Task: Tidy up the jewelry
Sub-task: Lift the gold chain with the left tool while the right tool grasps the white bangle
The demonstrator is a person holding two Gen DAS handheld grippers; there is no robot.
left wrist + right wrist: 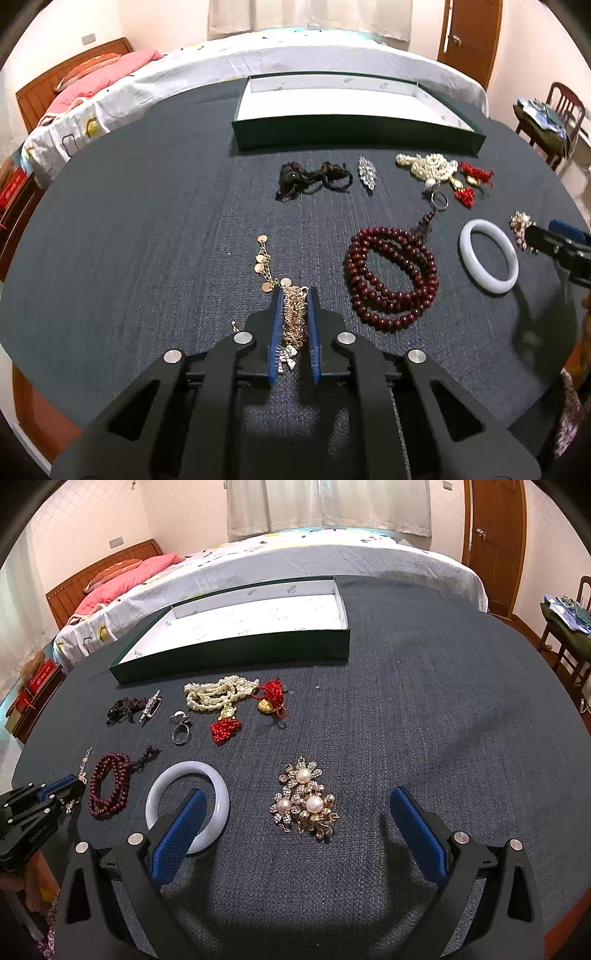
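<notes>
My left claw: pinched together on the gold chain, which is bunched between my two blue pads; a strand of little gold discs trails away from the tips onto the cloth, and a silvery charm hangs from the chain between the fingers.
Dark cloth: covers the table and everything lies on it.
Black tangle: a dark corded piece just in front of the box, left of the silver brooch.
Green box: open, white inside, at the far edge of the cloth, nothing in it that I can see.
Red bead string: coiled in loops just right of my left claw, apart from it.
Pearl strand: heaped near the box, touching the red knotted charms.
Ring: near the pearls.
Pale bangle: flat on the cloth; my right claw's left finger stands over its near side.
Pearl flower brooch: between my right fingers but further out, untouched.
My right claw: spread wide, holding nothing.
</notes>
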